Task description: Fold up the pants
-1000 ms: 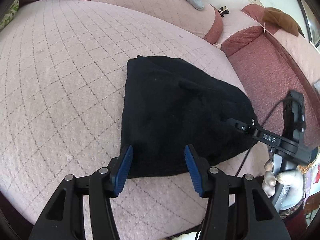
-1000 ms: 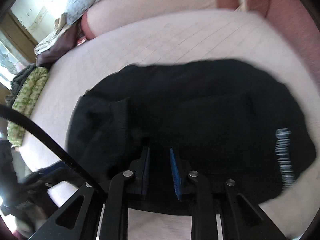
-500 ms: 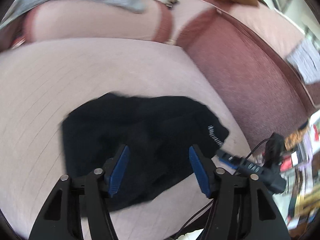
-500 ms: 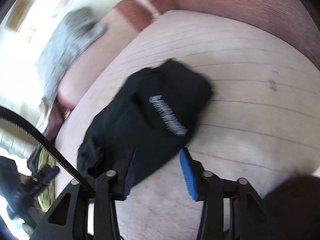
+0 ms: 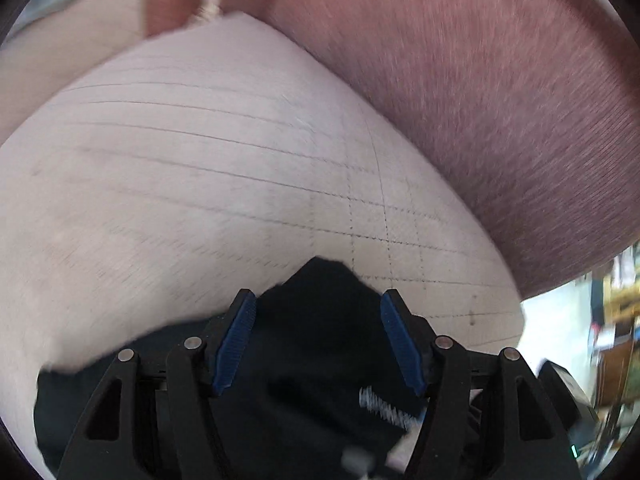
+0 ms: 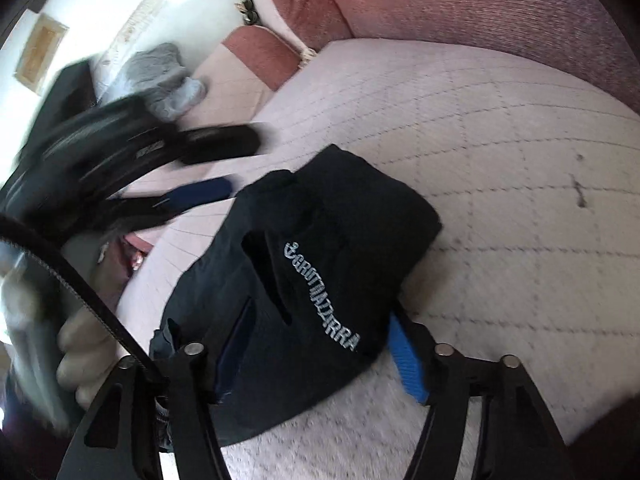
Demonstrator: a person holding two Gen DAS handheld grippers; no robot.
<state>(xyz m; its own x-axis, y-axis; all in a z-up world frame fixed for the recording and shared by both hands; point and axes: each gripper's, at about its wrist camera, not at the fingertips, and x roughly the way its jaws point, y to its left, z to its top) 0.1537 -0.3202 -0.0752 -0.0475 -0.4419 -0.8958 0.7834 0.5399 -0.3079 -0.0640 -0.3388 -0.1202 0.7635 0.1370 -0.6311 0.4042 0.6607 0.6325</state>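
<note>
The black pants (image 6: 320, 280) lie folded into a compact bundle on the quilted pink sofa seat (image 6: 500, 160), white lettering facing up. My right gripper (image 6: 316, 344) is open, its blue pads on either side of the bundle's near end. My left gripper (image 5: 318, 340) is open, held over the pants (image 5: 316, 320), whose far corner shows between the pads. The left gripper also shows blurred in the right wrist view (image 6: 192, 172), above and left of the pants.
The sofa's dark pink backrest (image 5: 500, 100) rises behind and to the right of the seat. A grey cloth (image 6: 164, 80) lies on the far cushion. The seat's front edge is close to the right gripper.
The right gripper has opened from nearly shut and now straddles the bundle. The left gripper swung right and forward over the pants; both views moved fast and blurred.
</note>
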